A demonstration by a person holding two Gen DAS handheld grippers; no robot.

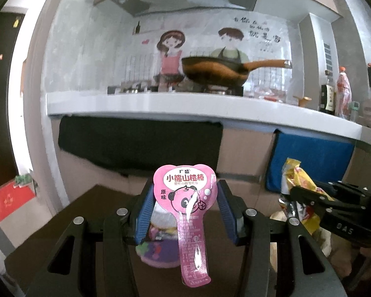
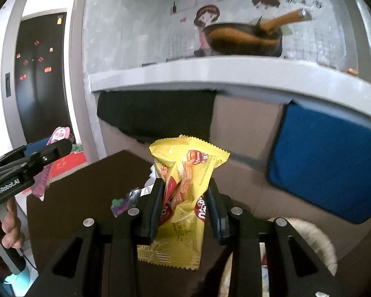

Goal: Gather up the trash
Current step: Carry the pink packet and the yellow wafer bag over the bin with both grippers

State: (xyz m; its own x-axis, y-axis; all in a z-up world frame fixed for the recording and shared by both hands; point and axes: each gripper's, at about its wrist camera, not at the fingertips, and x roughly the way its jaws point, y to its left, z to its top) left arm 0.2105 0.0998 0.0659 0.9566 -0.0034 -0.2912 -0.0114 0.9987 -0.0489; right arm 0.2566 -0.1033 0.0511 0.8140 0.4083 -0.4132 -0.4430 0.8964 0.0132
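1. I am holding the pink wrapper (image 1: 185,198) in the left gripper (image 1: 185,212); the blue pads are sitting at its sides, about half apart, and I cannot tell how firmly they are pinching; a clear cup (image 1: 158,245) with purple print is showing behind the wrapper between the fingers.
2. I am gripping the yellow bag (image 2: 185,193) in the right gripper (image 2: 184,210); its fingers are squeezing the crumpled middle, so the top is fanning out above and the tail is hanging below.
3. Both pieces are hanging clear above the dark table (image 2: 86,185), presumably so I can carry them to a bin; more scraps (image 2: 126,200) are lying on the table, so collecting is not finished.
4. A white basket (image 2: 316,242) is sitting low at right, likely the drop point, though I am only guessing.
5. The wrapper is reading 小熊山楂棒 and 原味 around a panda; the bag's red lettering is too creased to read; the left gripper's body is reading GenRobot.AI in the right view.
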